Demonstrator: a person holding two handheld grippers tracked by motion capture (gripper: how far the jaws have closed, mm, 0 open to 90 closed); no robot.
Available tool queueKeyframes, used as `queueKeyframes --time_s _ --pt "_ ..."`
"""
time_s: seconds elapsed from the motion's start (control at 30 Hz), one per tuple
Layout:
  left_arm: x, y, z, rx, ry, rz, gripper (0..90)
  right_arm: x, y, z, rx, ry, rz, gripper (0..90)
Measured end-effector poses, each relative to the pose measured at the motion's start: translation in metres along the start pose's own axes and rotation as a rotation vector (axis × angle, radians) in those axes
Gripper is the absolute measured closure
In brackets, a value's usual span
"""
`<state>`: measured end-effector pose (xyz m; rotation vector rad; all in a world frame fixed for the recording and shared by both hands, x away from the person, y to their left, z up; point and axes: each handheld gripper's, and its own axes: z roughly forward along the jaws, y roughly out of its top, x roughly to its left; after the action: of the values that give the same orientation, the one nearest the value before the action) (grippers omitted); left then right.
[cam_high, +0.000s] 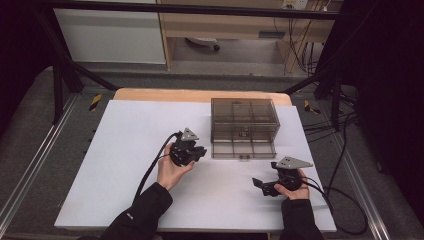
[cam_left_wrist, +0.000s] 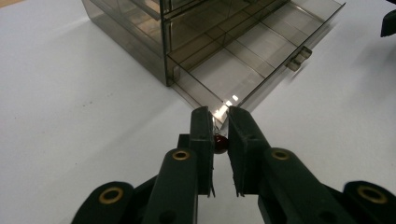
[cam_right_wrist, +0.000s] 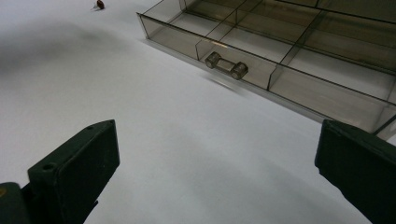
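A smoky clear drawer box (cam_high: 244, 119) stands at the back of the white table (cam_high: 125, 150), its bottom drawer (cam_high: 243, 148) pulled out toward me. My left gripper (cam_high: 200, 151) hovers just left of that drawer's near corner. In the left gripper view it (cam_left_wrist: 219, 112) is shut on a small dark red part (cam_left_wrist: 220, 143), with the open drawer (cam_left_wrist: 252, 51) straight ahead. My right gripper (cam_high: 260, 186) rests low on the table in front of the drawer, open and with nothing in it. In the right gripper view its jaws (cam_right_wrist: 217, 135) stand wide apart, facing the drawer handle (cam_right_wrist: 226, 65).
The drawer is split into several compartments (cam_right_wrist: 322, 91) that look bare. Another small red part (cam_right_wrist: 99, 4) lies on the table beyond the drawer's far corner. Cables (cam_high: 150, 172) trail from both grippers toward me. A black frame (cam_high: 65, 65) surrounds the table.
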<state>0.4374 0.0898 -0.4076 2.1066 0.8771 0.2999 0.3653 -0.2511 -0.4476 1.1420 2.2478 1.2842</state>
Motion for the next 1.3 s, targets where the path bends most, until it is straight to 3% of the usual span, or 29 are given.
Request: queueKeyframes --time_s 0.97,1.3 --pt "-0.015 0.031 0.026 0.010 -0.007 0.027 79.6 0.000 0.000 -0.001 -0.004 0.000 -0.003 0.6" --pt "-0.014 0.033 0.040 0.018 0.003 0.017 79.6 -0.001 0.000 -0.001 -0.003 0.000 -0.004 0.6"
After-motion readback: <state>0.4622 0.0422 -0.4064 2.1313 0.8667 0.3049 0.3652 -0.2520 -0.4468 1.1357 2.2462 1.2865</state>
